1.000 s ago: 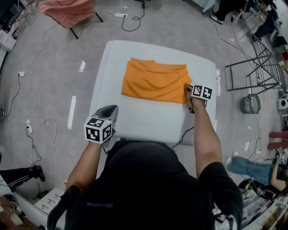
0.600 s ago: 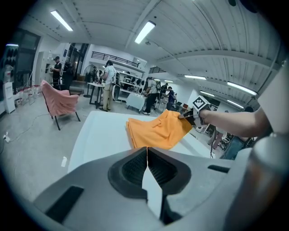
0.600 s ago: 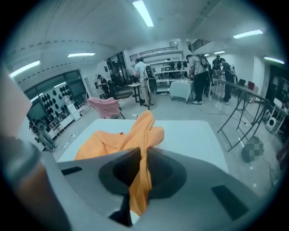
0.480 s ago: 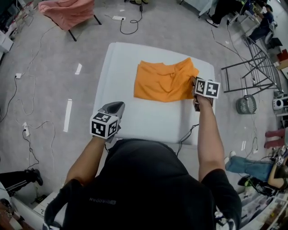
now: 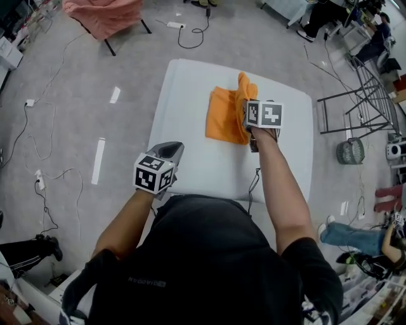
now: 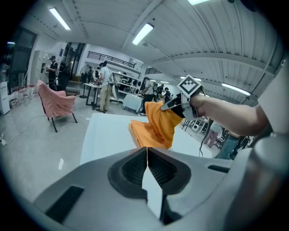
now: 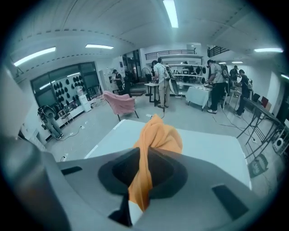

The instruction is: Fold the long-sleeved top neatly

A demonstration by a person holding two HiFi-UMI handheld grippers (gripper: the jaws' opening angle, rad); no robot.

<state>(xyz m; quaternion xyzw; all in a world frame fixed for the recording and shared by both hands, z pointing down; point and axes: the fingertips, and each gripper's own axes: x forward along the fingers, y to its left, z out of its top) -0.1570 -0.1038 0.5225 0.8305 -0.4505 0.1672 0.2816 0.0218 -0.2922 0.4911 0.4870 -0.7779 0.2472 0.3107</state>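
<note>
On a grey concrete floor [image 5: 76, 95] stands a white rectangular padded table [image 5: 184, 108], with a pink cloth-draped chair [image 5: 104, 16] beyond its far left corner, a black metal frame rack [image 5: 358, 95] off to its right and a thin black cable [image 5: 192, 46] trailing behind it (people stand at benches in both gripper views). The orange long-sleeved top [image 5: 222, 120] lies part-folded on the table's far middle, its right edge bunched and raised by the right gripper [image 5: 247, 120], whose jaws have just eased apart a little yet pinch the fabric between them. The left gripper [image 5: 170, 150] hangs over the table's near left edge, well apart from the top, jaws pressed together on nothing.
</note>
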